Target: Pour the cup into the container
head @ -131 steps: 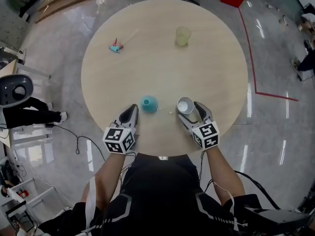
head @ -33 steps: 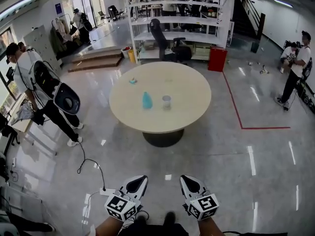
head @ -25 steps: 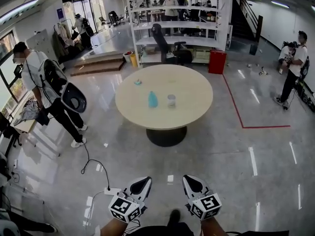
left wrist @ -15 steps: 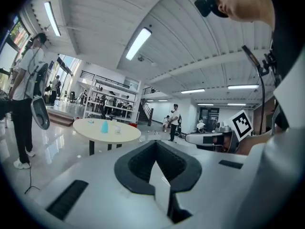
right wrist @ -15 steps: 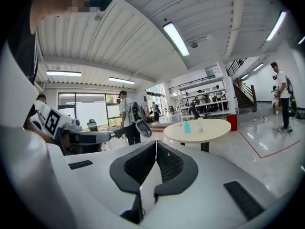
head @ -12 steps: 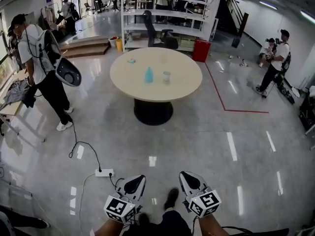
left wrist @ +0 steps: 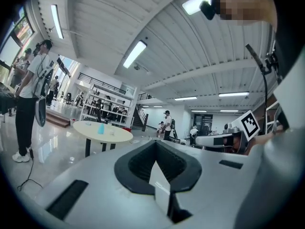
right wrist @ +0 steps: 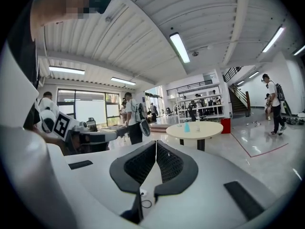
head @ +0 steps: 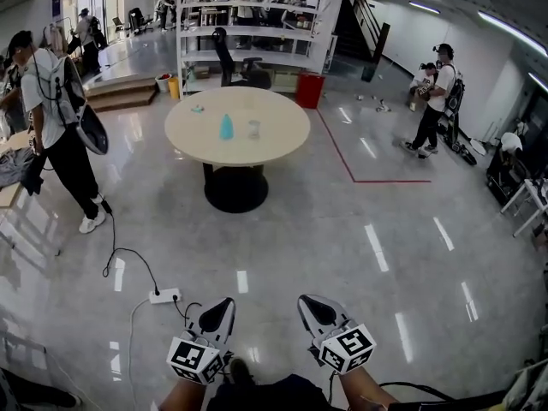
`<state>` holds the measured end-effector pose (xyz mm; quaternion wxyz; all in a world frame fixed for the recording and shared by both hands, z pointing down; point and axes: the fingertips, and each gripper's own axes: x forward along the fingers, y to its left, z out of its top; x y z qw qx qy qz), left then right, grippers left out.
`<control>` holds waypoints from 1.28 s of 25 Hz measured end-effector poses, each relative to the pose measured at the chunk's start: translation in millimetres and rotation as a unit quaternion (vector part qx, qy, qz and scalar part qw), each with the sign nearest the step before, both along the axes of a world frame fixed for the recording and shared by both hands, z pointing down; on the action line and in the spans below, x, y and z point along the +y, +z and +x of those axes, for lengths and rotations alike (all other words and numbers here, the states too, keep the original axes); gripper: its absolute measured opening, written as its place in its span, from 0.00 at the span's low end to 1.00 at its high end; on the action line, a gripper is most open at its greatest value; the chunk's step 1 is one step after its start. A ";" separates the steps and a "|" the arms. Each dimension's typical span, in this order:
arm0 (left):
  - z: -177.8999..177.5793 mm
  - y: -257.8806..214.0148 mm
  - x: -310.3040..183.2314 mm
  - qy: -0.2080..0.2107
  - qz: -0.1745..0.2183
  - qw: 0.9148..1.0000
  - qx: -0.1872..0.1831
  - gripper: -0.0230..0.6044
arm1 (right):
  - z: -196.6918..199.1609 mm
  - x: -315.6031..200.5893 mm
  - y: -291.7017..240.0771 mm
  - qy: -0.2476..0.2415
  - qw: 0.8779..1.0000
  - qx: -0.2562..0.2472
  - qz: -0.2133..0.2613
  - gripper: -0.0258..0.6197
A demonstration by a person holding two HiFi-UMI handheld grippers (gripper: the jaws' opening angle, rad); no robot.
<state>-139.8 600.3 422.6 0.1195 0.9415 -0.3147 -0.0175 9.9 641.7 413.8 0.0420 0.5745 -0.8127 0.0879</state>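
So the left gripper (head: pixel 216 313) and right gripper (head: pixel 313 310) are both closed tight, empty. The cup (head: pixel 253 128) sits beside the blue container (head: pixel 226 128) on the table (head: pixel 282 135), way ahead of them. Probably poured already, can't confirm.

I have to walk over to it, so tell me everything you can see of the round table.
The round table has a pale, wood-look top on one dark pedestal with a wide round foot, standing far off on the glossy floor. On top, near the middle, a blue container and a pale cup stand side by side, apart; a small bluish item lies near the far left edge.
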 end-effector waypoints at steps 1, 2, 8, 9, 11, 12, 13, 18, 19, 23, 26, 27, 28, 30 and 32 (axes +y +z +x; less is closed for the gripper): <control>-0.7 -1.4 9.6 -0.001 0.003 1.000 -0.001 0.04 | -0.5 8.4 -1.4 -0.003 1.000 0.000 0.005 0.05; -0.1 -0.7 21.3 -0.002 0.003 1.000 -0.003 0.04 | 0.2 19.0 -2.3 -0.005 1.000 -0.001 0.008 0.05; 16.3 0.5 108.9 -0.014 -0.005 1.000 -0.004 0.04 | 21.1 113.4 0.5 -0.011 1.000 -0.011 0.019 0.05; 18.6 0.3 126.7 -0.015 -0.008 1.000 -0.004 0.04 | 23.5 134.0 1.8 -0.013 1.000 -0.006 0.018 0.05; 24.9 3.0 159.5 -0.018 -0.014 1.000 -0.007 0.04 | 30.3 171.3 8.0 -0.013 1.000 0.002 0.013 0.05; 28.8 5.6 173.8 -0.018 -0.018 1.000 -0.011 0.04 | 34.7 186.4 12.6 -0.009 1.000 -0.003 0.009 0.05; 32.3 8.4 188.1 -0.015 -0.023 0.999 -0.017 0.04 | 38.8 200.1 17.7 -0.004 1.000 -0.012 0.003 0.05; 38.9 -8.4 248.3 0.004 -0.020 0.999 -0.049 0.04 | 45.9 249.5 12.0 0.004 1.000 -0.026 0.000 0.05; 37.5 -15.1 254.2 0.003 -0.016 0.999 -0.051 0.04 | 45.4 253.3 7.1 0.002 1.000 -0.025 0.004 0.05; 27.6 -17.5 274.1 0.000 -0.015 0.998 -0.062 0.04 | 40.4 262.3 1.5 0.009 0.999 -0.039 0.017 0.05; 16.4 -13.9 284.1 0.002 -0.011 0.998 -0.064 0.04 | 32.4 270.1 2.3 0.019 0.998 -0.050 0.025 0.05; 11.8 -13.7 287.1 0.002 -0.009 0.998 -0.063 0.04 | 28.7 272.5 3.5 0.021 0.998 -0.051 0.025 0.05; 6.5 -13.9 290.1 0.003 -0.007 0.998 -0.061 0.04 | 23.9 274.6 4.8 0.021 0.998 -0.050 0.023 0.05; -5.5 -14.7 293.3 0.004 0.000 0.998 -0.059 0.04 | 12.9 275.4 5.3 0.020 0.998 -0.048 0.020 0.05; -18.3 -13.0 290.7 0.001 0.000 0.998 -0.056 0.04 | 1.9 272.3 3.4 0.020 0.999 -0.047 0.017 0.05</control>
